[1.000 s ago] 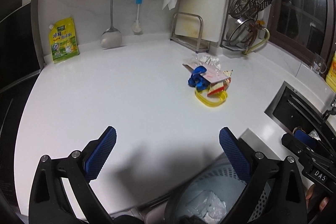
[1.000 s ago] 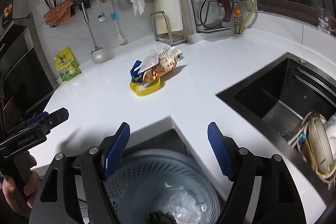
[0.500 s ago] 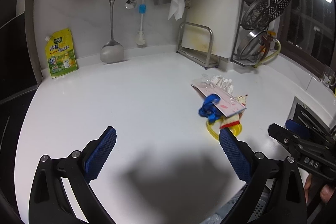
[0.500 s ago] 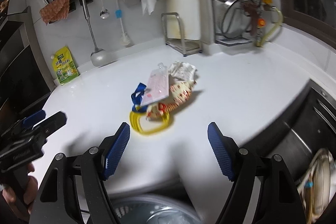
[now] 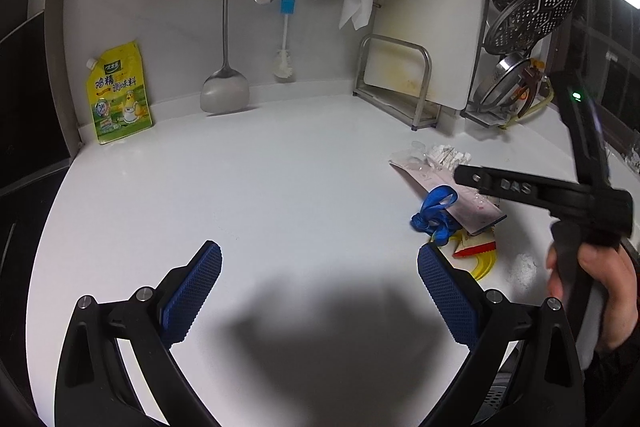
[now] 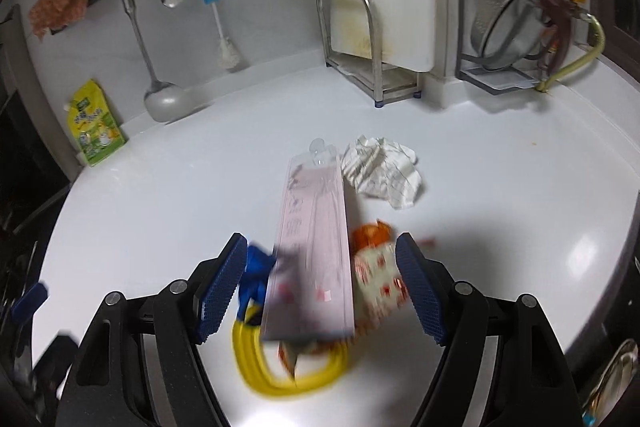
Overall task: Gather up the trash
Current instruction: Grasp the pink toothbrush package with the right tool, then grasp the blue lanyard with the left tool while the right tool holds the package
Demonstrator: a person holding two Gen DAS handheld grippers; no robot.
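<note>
One view only — crumpled paper (image 6: 382, 173) unobscured.

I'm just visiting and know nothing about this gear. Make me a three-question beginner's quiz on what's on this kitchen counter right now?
1. True or false: the right gripper is open above the trash pile.
2. Which lies beside the pink packet, toward the back wall? A. crumpled paper B. a cup C. a sponge
3. Fill in: the loop at the near end of the pile is coloured ____.

Key: 1 true; 2 A; 3 yellow.
</note>
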